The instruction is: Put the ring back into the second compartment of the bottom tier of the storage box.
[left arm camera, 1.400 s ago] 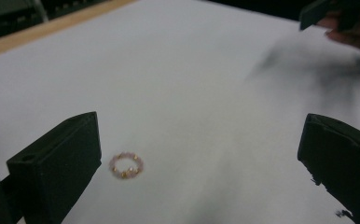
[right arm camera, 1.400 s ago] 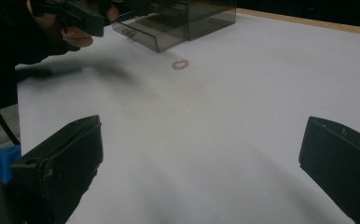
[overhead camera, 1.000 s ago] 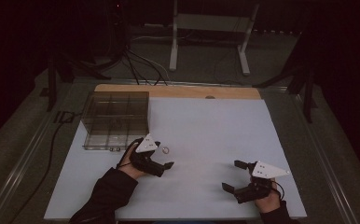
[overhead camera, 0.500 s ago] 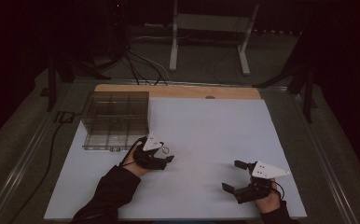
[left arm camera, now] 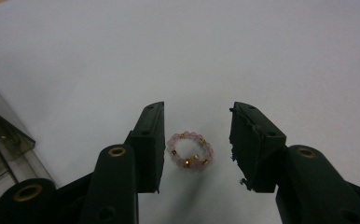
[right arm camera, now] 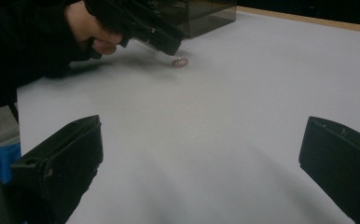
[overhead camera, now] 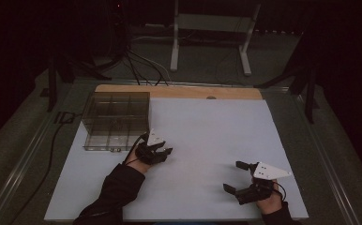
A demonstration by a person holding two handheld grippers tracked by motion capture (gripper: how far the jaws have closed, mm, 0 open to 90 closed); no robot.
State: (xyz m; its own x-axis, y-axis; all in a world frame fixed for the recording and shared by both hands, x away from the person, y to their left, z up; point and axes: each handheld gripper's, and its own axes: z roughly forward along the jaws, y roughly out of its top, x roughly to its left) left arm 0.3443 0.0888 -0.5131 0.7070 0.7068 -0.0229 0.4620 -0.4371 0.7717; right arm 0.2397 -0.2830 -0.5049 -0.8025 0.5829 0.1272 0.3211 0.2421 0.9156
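High view: left gripper (overhead camera: 162,151) low on the white table sheet (overhead camera: 207,136), just beside the clear compartmented plastic box (overhead camera: 116,121); right gripper (overhead camera: 237,177) idle, well apart, jaws spread and empty.

Left gripper view: jaws have just been closing around the small pink-and-gold beaded ring (left arm camera: 190,151); pads not yet touching; grasp and lift remain.

Right gripper view: ring (right arm camera: 180,62) lies flat, unobstructed.

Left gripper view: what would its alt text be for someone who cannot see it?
A small ring of pink and gold beads lies on a white table between the two black jaws of the left hand-held gripper, which have just been closing around it without yet touching it. The corner of a clear plastic compartment box shows at the left edge.
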